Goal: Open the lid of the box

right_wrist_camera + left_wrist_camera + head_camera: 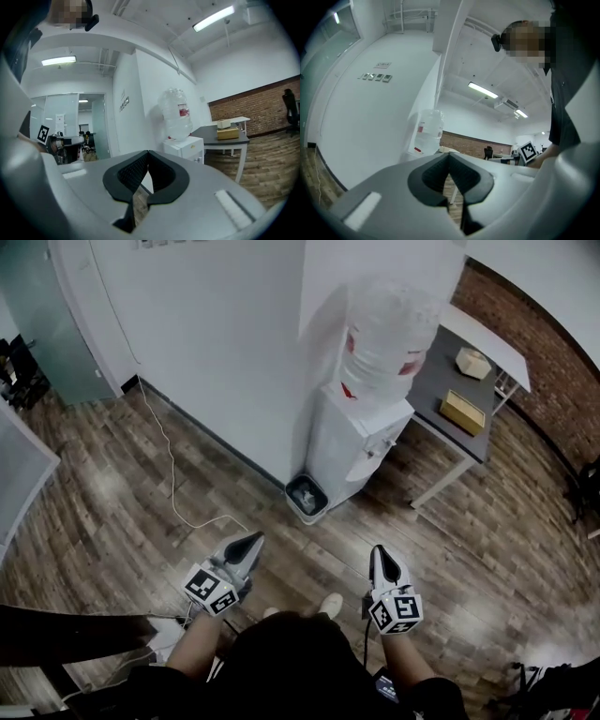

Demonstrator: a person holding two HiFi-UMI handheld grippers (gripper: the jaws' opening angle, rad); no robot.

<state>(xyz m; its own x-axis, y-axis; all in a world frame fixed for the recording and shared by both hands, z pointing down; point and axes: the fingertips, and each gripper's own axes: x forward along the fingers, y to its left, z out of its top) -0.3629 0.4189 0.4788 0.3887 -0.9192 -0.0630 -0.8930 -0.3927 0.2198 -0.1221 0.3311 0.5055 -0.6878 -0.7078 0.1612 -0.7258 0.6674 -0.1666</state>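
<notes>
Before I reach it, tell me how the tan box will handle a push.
The tan box looks low and flat, so it probably slides rather than tips. Squared edges suggest stiff walls. It sits near the table's edge; a hard push might send it off.

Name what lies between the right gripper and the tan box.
Head view: only wood floor and the table's white leg before the tan box; the water dispenser stands aside.

No legible text or numbers, red label (183, 112) on water bottle (174, 123) too blurred to read, small wall sign (383, 64) illegible, black-and-white square markers (208, 588) without letters on left gripper (254, 539) and right gripper (378, 550).
</notes>
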